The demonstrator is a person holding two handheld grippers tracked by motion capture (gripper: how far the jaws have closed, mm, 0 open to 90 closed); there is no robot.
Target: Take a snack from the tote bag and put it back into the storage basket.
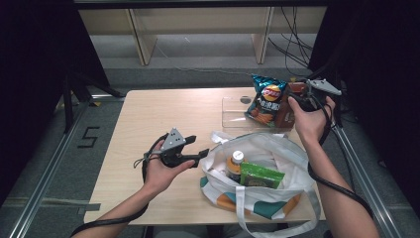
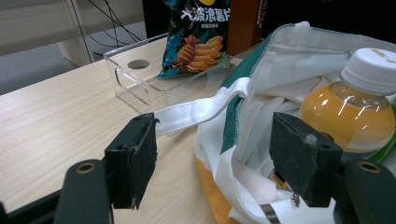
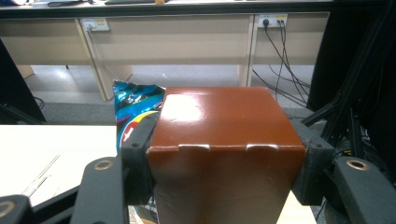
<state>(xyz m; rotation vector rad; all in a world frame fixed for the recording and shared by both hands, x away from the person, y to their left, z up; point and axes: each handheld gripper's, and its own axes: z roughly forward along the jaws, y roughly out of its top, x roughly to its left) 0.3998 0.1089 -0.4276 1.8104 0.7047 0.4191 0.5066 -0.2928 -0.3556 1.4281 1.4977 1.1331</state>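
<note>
Unpacking seemed underway: from above, the right gripper (image 1: 297, 99) held a brown box (image 1: 286, 113) beside the chip bag (image 1: 266, 100) at the clear tray (image 1: 233, 115), far right. Left gripper (image 2: 212, 158) gaped empty by the tote (image 2: 261, 93) (bottle (image 2: 348, 105) inside). Right gripper view: jaws clamped the box; lowering it likely came next.

- The glossy brown cardboard box (image 3: 224, 154) runs off the bottom edge of the right gripper view and hides most of the blue crinkled chip bag (image 3: 133, 109) behind it.
- The orange drink bottle with a white cap (image 2: 348, 105) is cut by the right edge of the left gripper view; its base is sunk in the white cloth tote bag (image 2: 261, 93).
- The green flat packet's (image 1: 261, 175) print is too small to read.
</note>
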